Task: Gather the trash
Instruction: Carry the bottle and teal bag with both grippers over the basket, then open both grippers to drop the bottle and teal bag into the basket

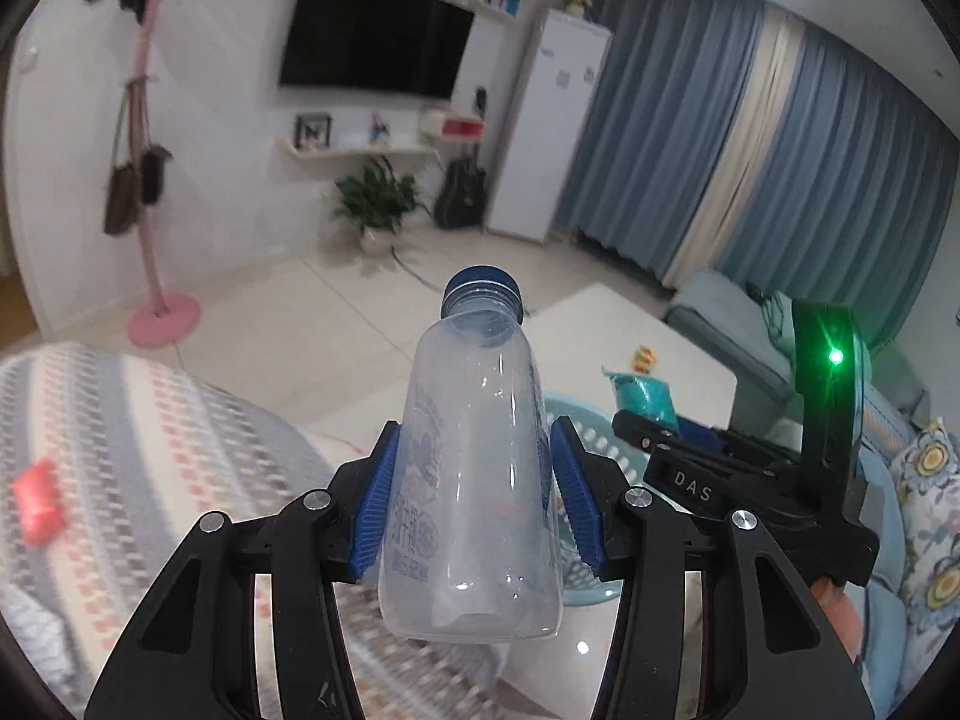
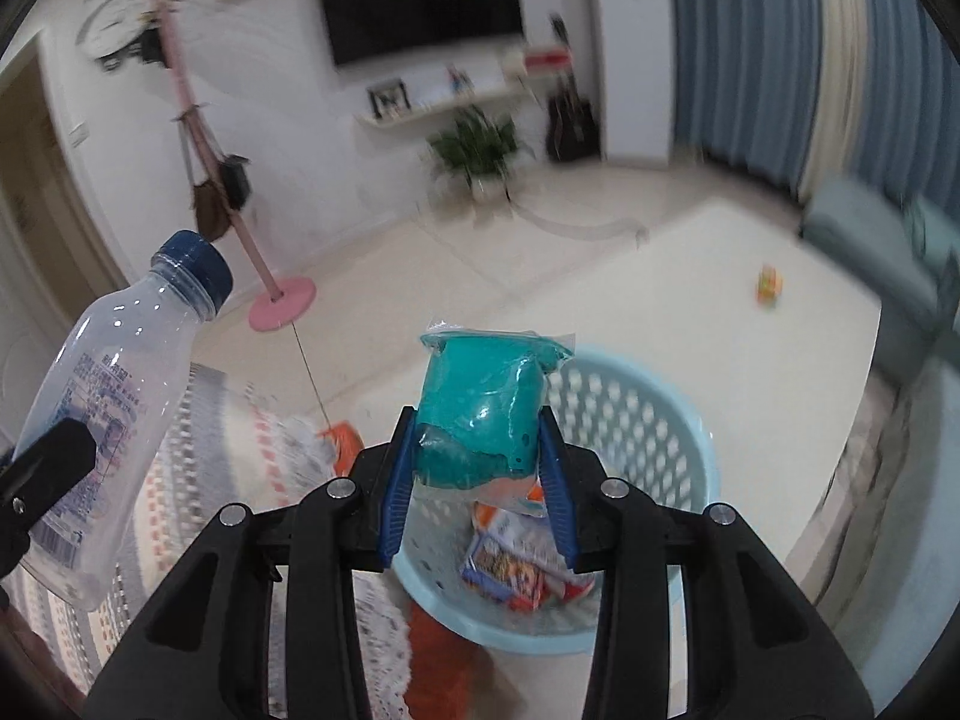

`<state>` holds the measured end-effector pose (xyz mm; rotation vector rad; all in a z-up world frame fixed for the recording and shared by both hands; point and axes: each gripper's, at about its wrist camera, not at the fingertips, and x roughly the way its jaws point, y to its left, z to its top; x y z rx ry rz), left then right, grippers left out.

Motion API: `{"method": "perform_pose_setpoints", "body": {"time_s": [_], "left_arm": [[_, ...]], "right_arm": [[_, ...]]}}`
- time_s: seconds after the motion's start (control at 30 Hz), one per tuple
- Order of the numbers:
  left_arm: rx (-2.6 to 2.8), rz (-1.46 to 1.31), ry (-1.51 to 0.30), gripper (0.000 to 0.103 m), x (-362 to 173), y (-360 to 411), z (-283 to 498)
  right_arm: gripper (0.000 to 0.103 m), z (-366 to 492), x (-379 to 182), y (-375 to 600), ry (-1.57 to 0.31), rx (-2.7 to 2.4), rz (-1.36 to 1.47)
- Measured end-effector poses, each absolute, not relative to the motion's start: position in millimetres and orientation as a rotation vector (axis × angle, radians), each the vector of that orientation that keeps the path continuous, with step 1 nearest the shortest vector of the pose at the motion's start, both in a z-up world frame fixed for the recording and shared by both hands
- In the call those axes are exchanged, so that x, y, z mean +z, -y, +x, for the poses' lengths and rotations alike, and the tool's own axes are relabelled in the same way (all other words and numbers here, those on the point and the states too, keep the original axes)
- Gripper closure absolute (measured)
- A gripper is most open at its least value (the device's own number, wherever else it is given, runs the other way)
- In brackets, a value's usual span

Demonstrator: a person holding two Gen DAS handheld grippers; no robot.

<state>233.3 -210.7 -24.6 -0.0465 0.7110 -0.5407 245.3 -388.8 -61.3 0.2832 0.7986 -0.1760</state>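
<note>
gripping a clear bottle mid-body, the left claw is holding it upright; the right claw is pinching a teal bag above the basket, hiding part of the blurred wrappers inside.

Home living room. Large black flat-screen TV mounted on white wall, white floating shelves with a framed picture below it. Pink standing coat rack with hanging bags, green potted plant on pale tiled floor, dark guitar leaning by tall white cabinet. Blue-and-cream floor-length curtains, light blue sofa with floral cushion, striped woven rug.
</note>
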Motion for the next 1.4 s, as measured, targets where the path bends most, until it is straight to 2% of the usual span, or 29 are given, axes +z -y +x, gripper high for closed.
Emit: {"method": "perform_pose_setpoints", "body": {"time_s": [0.3, 0.73, 0.83, 0.9, 0.93, 1.0, 1.4], "left_arm": [[-0.563, -0.031, -0.795, 0.055, -65, 260, 263], [-0.481, 0.033, -0.878, 0.055, -99, 289, 280], [-0.483, 0.046, -0.880, 0.055, -100, 290, 278], [-0.476, 0.046, -0.878, 0.054, -99, 291, 275], [-0.476, 0.043, -0.869, 0.052, -97, 289, 274], [-0.470, 0.042, -0.851, 0.042, -91, 288, 270], [-0.473, -0.003, -0.786, 0.040, -60, 257, 236]], "right_arm": [[0.068, 253, -122, 442, -0.917, -0.258, 0.360], [0.066, 266, -156, 451, -0.994, -0.278, 0.335], [0.065, 266, -158, 451, -0.997, -0.279, 0.337], [0.059, 265, -158, 451, -0.999, -0.278, 0.346], [0.056, 264, -157, 452, -0.996, -0.277, 0.350], [0.048, 262, -153, 451, -0.980, -0.278, 0.354], [0.048, 244, -121, 419, -0.924, -0.223, 0.328]]}}
